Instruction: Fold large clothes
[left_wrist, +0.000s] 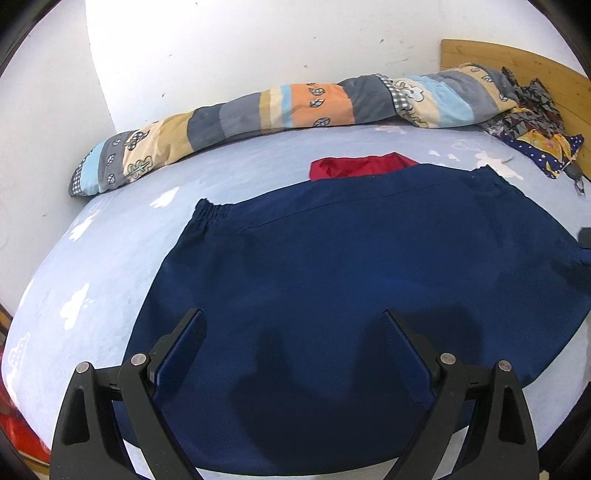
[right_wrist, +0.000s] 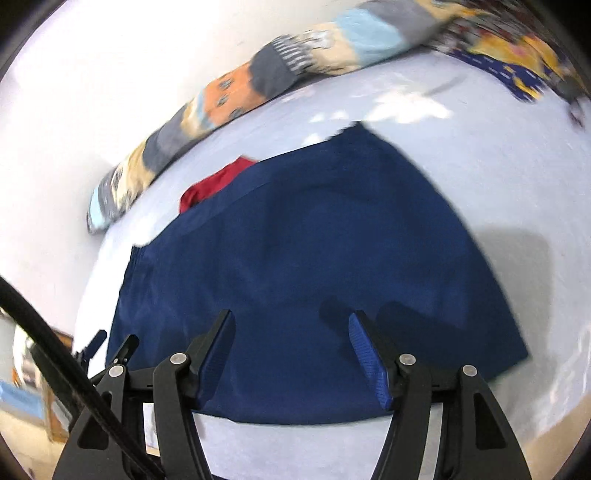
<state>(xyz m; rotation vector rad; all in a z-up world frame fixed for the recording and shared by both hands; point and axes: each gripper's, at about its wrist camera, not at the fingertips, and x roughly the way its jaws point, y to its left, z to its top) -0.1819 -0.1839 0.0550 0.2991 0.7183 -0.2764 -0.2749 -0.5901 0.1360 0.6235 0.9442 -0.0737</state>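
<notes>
Navy garment (left_wrist: 332, 266) partly covering red cloth (left_wrist: 354, 166)

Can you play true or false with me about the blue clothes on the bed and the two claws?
1. The blue garment lies spread flat on the bed. True.
2. The left claw is squeezing the blue garment. False: it is open, holding nothing.
3. A red cloth peeks out behind the blue garment. True.
4. The right claw is shut tight. False: it is open above the garment.
5. The striped quilt covers the blue garment. False: it lies rolled along the wall.
</notes>
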